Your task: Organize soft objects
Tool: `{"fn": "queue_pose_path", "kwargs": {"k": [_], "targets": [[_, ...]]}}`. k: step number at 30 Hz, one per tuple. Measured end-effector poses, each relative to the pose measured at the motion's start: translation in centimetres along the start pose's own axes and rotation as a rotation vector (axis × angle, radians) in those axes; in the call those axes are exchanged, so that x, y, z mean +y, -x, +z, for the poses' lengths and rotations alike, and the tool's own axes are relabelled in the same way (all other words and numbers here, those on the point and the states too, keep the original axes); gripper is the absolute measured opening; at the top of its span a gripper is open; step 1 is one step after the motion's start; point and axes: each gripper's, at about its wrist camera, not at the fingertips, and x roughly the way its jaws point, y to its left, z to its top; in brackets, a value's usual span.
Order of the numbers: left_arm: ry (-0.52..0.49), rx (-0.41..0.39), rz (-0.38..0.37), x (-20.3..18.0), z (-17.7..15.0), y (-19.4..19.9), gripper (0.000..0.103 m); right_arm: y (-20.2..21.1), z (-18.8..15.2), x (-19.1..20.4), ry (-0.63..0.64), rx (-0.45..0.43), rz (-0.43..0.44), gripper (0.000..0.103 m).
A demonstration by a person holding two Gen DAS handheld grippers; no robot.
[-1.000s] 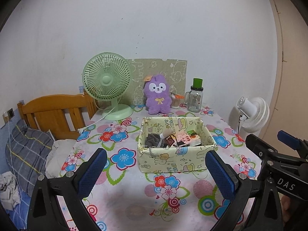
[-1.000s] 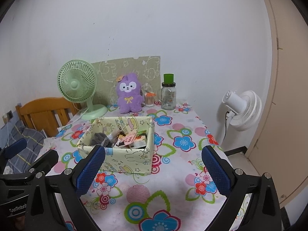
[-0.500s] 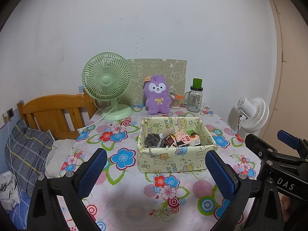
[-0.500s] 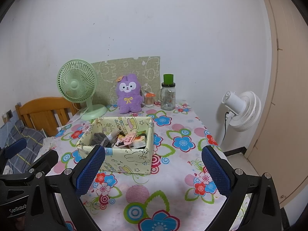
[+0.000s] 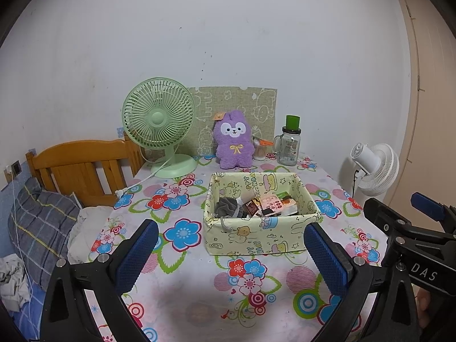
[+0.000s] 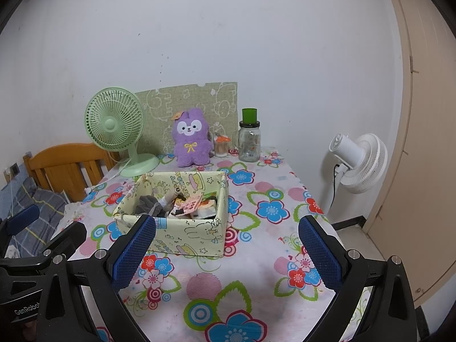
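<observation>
the left tool (image 5: 228, 252) and right tool (image 6: 226, 249) are both hovering spread wide, gripping nothing, above the flowered worktop (image 5: 199, 299); the purple plush (image 5: 234, 139) is sitting upright by the wall, behind the patterned fabric box (image 5: 260, 213)

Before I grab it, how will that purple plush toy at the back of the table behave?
The purple plush toy looks fluffy, so it will probably squash between the fingers and feel light. It stands upright, apparently unsupported, so a push would likely topple it. The glass jar and small cup stand close beside it, so approach carefully.
</observation>
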Motion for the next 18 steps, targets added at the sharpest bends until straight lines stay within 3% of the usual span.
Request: {"fn": "queue_pose_path", "kwargs": {"k": [18], "targets": [[0.006,0.000,0.018,0.10,-0.13,-0.14,0.103,-0.21,-0.12,0.06,-0.001,-0.001,-0.007,0.101]]}}
